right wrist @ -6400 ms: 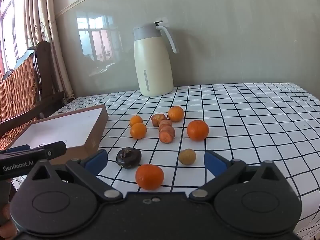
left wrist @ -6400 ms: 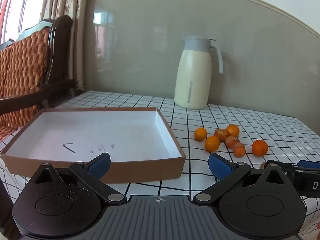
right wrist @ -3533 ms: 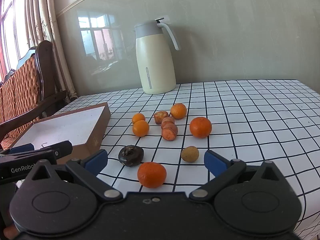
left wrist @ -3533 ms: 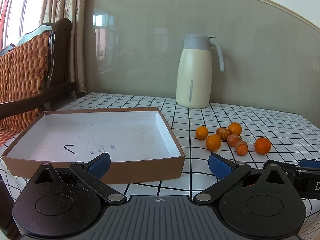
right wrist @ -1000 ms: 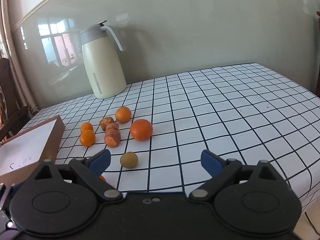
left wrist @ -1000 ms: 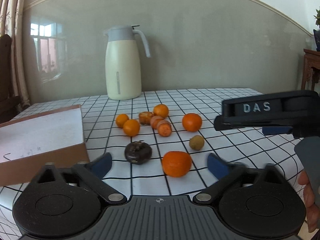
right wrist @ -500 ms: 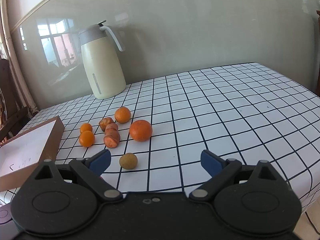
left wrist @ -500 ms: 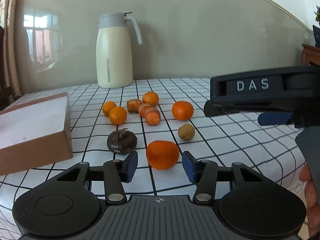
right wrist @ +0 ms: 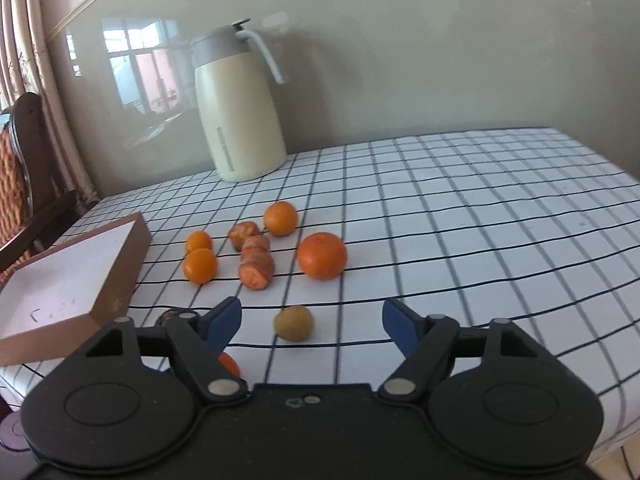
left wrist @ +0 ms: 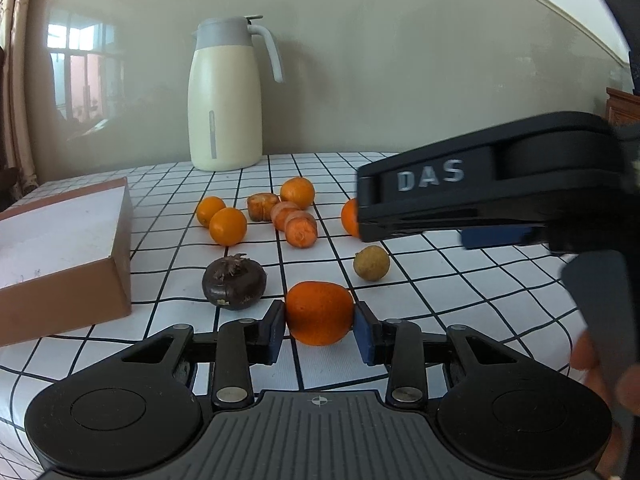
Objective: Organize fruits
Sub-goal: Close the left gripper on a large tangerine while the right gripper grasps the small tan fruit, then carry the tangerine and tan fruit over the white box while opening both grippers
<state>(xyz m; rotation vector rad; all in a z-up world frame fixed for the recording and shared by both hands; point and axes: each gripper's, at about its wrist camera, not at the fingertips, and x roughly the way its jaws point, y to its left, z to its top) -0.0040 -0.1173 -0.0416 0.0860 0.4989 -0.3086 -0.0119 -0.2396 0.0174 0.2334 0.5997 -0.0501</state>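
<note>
Left gripper (left wrist: pixel 319 326): your two blue pads are closed against the sides of the nearest mandarin, one pad on each flank, so you are holding it between them.
Held mandarin (left wrist: pixel 319 313): it sits right between your left fingertips, low over the checked tablecloth (left wrist: pixel 460 280); you cannot tell from these views whether it touches the cloth.
Right gripper (right wrist: pixel 312 322): your jaws stand wide apart with nothing between the pads; it hangs above the near part of the cloth.
Longan (right wrist: pixel 293 323): a small tan-brown round fruit, just ahead of your right gripper, in line with the gap between its fingers but beyond the tips. From your left gripper it lies ahead and slightly right.
Dark fruit (left wrist: pixel 234 283): a purple-brown round fruit with a dried calyx on top, just ahead and left of your left fingertips, near the held mandarin but apart from it.
Large mandarin (right wrist: pixel 321 255): farther ahead of your right gripper, past the longan.
Carrot pieces (right wrist: pixel 256 269): a short row of stubby cut chunks, ahead and left of your right gripper, beside the large mandarin.
Small oranges (right wrist: pixel 199 265): two lie left of the carrot pieces, a third (right wrist: pixel 281 218) sits behind them.
Cardboard tray (left wrist: pixel 120 248): brown walls, white floor, off to the left of both grippers, with nothing visible in the part shown.
Thermos jug (left wrist: pixel 226 96): cream with a grey lid, upright at the far wall, well beyond the fruit.
</note>
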